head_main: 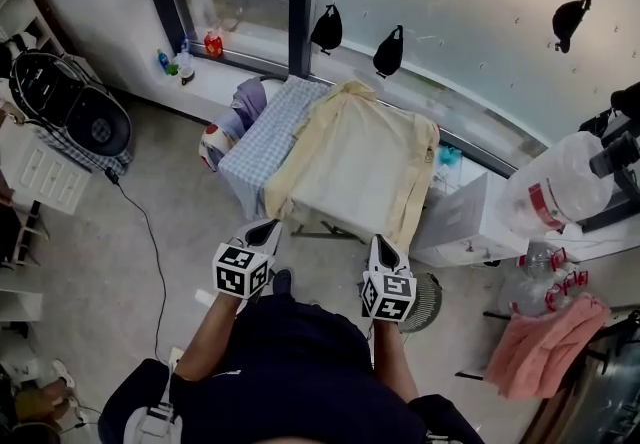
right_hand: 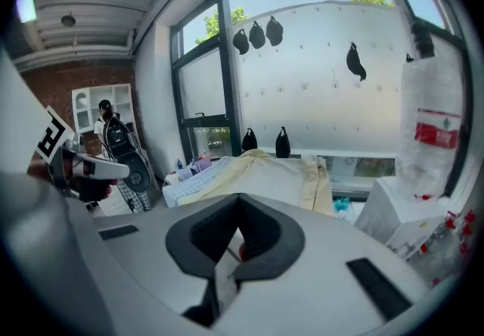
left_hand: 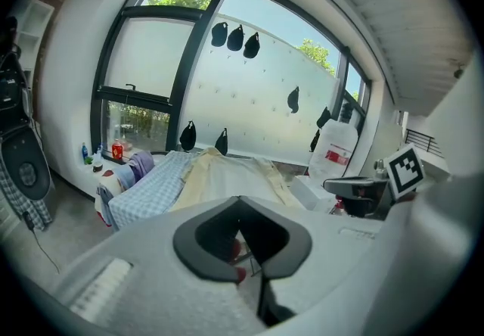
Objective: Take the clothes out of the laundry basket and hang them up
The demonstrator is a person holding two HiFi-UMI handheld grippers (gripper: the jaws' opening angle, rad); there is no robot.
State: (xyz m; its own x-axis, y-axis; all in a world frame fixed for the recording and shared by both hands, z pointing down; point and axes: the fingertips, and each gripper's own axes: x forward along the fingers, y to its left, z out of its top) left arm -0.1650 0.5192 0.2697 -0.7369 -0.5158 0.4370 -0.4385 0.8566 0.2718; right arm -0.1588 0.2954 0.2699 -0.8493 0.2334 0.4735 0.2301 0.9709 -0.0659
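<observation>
A cream shirt (head_main: 355, 157) lies spread over a drying rack by the window, and a blue checked cloth (head_main: 262, 127) is draped beside it on the left. Both show again in the left gripper view, shirt (left_hand: 227, 175) and cloth (left_hand: 147, 191). My left gripper (head_main: 262, 229) and right gripper (head_main: 381, 244) are held close to my body, just short of the rack's near edge. Both are shut with nothing between the fingers, as the left gripper (left_hand: 240, 202) and right gripper (right_hand: 238, 202) show in their own views. I cannot make out a laundry basket for certain.
A pink cloth (head_main: 550, 342) hangs at the right, below a large plastic bottle (head_main: 560, 187) and a white box (head_main: 470, 222). A round white slatted thing (head_main: 428, 304) sits under my right gripper. A black bag (head_main: 70, 102) and a cable (head_main: 150, 242) are at the left.
</observation>
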